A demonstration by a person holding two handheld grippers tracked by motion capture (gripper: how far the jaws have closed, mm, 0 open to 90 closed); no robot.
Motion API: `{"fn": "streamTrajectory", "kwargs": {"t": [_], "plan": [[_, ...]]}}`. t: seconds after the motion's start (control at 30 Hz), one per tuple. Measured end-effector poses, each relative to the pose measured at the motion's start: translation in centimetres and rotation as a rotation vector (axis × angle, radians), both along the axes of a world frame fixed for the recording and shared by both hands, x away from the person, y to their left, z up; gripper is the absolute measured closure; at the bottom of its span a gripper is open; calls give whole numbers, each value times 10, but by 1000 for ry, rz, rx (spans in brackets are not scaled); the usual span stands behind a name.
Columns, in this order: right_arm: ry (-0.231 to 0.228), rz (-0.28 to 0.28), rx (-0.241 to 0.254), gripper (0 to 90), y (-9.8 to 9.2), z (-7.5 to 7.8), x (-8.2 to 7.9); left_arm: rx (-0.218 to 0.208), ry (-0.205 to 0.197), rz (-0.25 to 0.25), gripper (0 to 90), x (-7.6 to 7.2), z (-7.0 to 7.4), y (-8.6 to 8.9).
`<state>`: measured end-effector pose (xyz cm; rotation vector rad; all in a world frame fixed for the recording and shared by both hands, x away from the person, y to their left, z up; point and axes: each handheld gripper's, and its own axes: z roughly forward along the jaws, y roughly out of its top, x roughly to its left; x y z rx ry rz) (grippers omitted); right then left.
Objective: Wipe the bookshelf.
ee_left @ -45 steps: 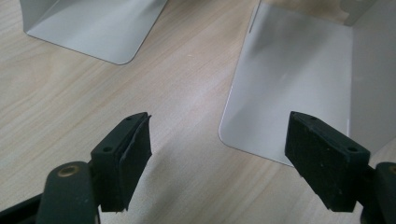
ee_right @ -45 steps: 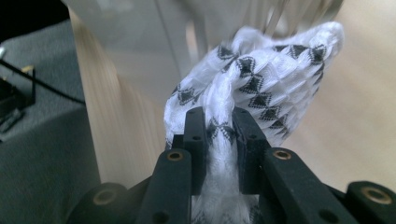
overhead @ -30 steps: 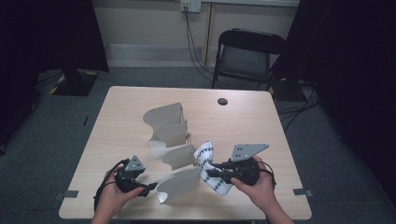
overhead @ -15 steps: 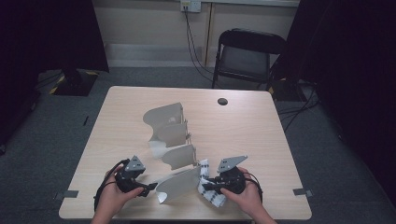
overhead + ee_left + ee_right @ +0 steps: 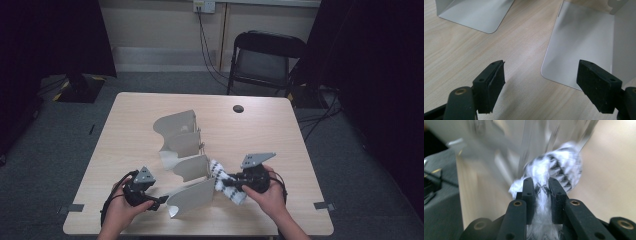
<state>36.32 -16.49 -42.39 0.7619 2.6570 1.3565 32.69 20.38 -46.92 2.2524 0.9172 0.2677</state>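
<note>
the right gripper (image 5: 233,184) is clamping a black-and-white patterned cloth (image 5: 226,182), which is lying low over the near right part of the wooden table (image 5: 280,135), just beside the nearest of several grey metal bookends (image 5: 192,197). the left gripper (image 5: 159,202) is resting at the near left with its jaws standing wide and nothing between them, a bookend base (image 5: 576,47) lying just ahead. the other bookends are crowding the table's middle (standing between the two hands). a black folding chair (image 5: 267,60) is standing beyond the far edge on grey carpet. the right gripper view is blurring badly, so the cloth's pattern is hard to read.
</note>
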Motion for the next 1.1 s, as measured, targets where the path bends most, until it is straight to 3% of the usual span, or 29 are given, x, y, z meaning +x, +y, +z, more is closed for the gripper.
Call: {"fn": "streamTrajectory", "kwargs": {"t": [0.1, 0.23, 0.33, 0.63, 0.77, 0.87, 0.97, 1.1], "plan": [[-65, -20, 27, 782, 1, 27, 9, -5, 0, 3, 225, 0, 0, -1], [-76, -38, 78, 782, 3, 42, 20, -13, 3, 3, 226, 0, -1, -1], [-55, -28, 58, 782, 10, 31, 23, -13, 3, 7, 226, 0, -2, 0], [63, -7, -49, 782, 20, -34, 19, -10, 3, 4, 227, 0, -1, 0], [86, -9, -78, 782, 22, -51, 18, -7, 5, -5, 227, 0, -2, -1], [97, -10, -78, 782, 23, -55, 19, -8, 7, -7, 227, 0, -2, -2], [82, -18, -81, 781, 21, -49, 20, -10, 7, -5, 227, 0, -2, -2], [26, -47, -76, 780, 10, -26, 24, -20, 3, 4, 226, -1, -1, 0]]}}
